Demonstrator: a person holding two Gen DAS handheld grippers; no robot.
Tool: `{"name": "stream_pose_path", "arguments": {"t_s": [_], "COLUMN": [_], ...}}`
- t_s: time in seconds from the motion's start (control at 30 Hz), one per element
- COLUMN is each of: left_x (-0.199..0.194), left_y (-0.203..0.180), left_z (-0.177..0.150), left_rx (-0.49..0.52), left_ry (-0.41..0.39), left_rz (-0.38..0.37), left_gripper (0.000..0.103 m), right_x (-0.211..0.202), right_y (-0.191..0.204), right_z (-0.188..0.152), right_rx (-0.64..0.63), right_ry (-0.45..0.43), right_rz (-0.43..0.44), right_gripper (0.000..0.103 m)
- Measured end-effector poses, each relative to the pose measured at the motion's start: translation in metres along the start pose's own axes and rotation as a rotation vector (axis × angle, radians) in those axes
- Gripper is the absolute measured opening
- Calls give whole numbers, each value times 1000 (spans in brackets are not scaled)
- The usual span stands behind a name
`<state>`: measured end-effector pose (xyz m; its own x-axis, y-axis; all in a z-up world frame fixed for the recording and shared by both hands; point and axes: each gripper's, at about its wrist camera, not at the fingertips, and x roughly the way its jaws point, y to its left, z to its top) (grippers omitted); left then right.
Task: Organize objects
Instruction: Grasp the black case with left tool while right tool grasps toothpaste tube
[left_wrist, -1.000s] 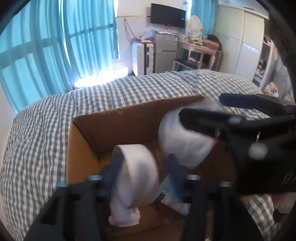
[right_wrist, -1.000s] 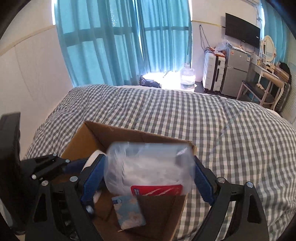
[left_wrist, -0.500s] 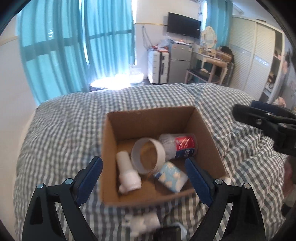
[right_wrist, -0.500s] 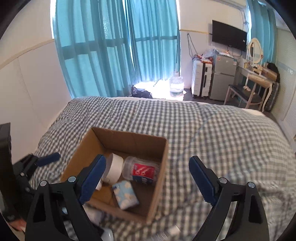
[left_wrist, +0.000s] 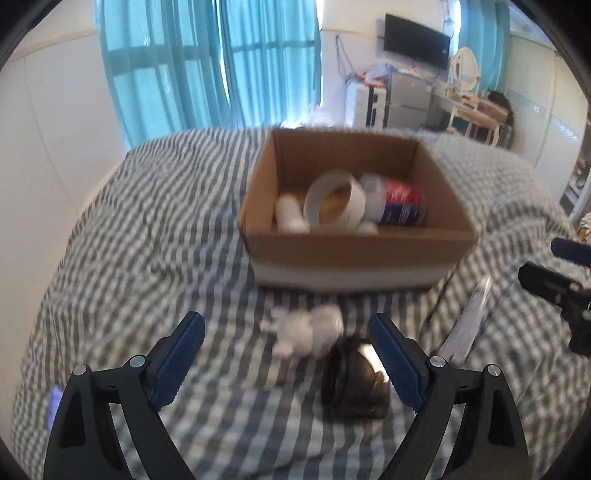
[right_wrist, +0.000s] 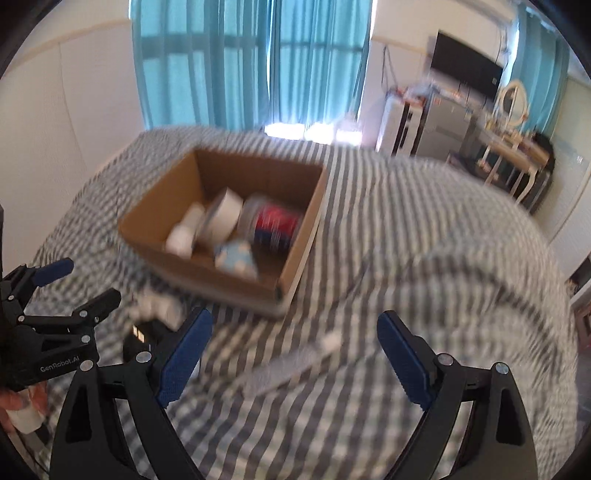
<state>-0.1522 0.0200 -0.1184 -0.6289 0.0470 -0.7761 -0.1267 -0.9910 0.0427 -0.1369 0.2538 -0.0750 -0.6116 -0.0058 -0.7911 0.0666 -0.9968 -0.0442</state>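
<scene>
A cardboard box (left_wrist: 354, 254) (right_wrist: 291, 271) sits on the checked bed. In it lie a white tape roll (left_wrist: 334, 203) (right_wrist: 221, 214), a white bottle (left_wrist: 290, 214) (right_wrist: 183, 232), a clear bag with a red label (left_wrist: 400, 205) (right_wrist: 271, 223) and a blue tissue pack (right_wrist: 236, 256). On the bed in front of the box lie a white crumpled object (left_wrist: 310, 332) (right_wrist: 157, 304), a black jar (left_wrist: 354, 376) (right_wrist: 142, 341) and a long clear tube (left_wrist: 467, 321) (right_wrist: 295, 360). My left gripper (left_wrist: 286, 354) is open and empty above them. My right gripper (right_wrist: 295, 354) is open and empty over the tube.
The checked bedspread (left_wrist: 140, 229) slopes away left and right. Blue curtains (left_wrist: 207, 62), a dresser (left_wrist: 476, 110) and a small fridge (right_wrist: 447, 125) stand beyond the bed. The left gripper shows at the left of the right wrist view (right_wrist: 55, 291).
Both grippers let go of the tape roll and the bag in the box, opened, and pulled back and up. The loose things in front of the box came into view.
</scene>
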Motion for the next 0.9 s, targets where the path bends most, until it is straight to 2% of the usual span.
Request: {"name": "stream_pose_path", "arguments": {"t_s": [0.1,0.17,0.23,0.47,0.6,0.67,0.73,0.8,0.87,0.9], "left_x": [11,16,19,35,41,44,46,47,49,51], "left_y": [-6,-11,-16,-27,-29,-30,-35,-41,-45,-46], "left_z": [-14,-19,-21,-26,-26,-27,-29,-32,-34,-36], "left_rx": [18,41,57,81,81,83,103,128,145,150], "left_ry": [26,27,30,73,89,98,106,119,129,141], "left_rz": [18,39,35,-59,-104,-126,-139,-164,-163,-157], "left_gripper": [93,93,93,93,93,92,87,81,67,54], "right_x": [24,40,53,87,104,114,120,122,121,119], "right_y": [3,4,1,-10,-5,-1,5,12,19,21], "right_z": [-18,-25,-31,-34,-35,-37,-38,-40,-44,-45], "right_rx": [14,7,15,73,59,42,11,-29,-63,-70], "right_ry": [38,55,78,137,156,176,190,198,194,191], "right_rz": [-19,-69,-68,-60,-61,-65,-62,-62,-60,-52], "right_gripper": [91,91,91,91,81,79,66,58,51,45]}}
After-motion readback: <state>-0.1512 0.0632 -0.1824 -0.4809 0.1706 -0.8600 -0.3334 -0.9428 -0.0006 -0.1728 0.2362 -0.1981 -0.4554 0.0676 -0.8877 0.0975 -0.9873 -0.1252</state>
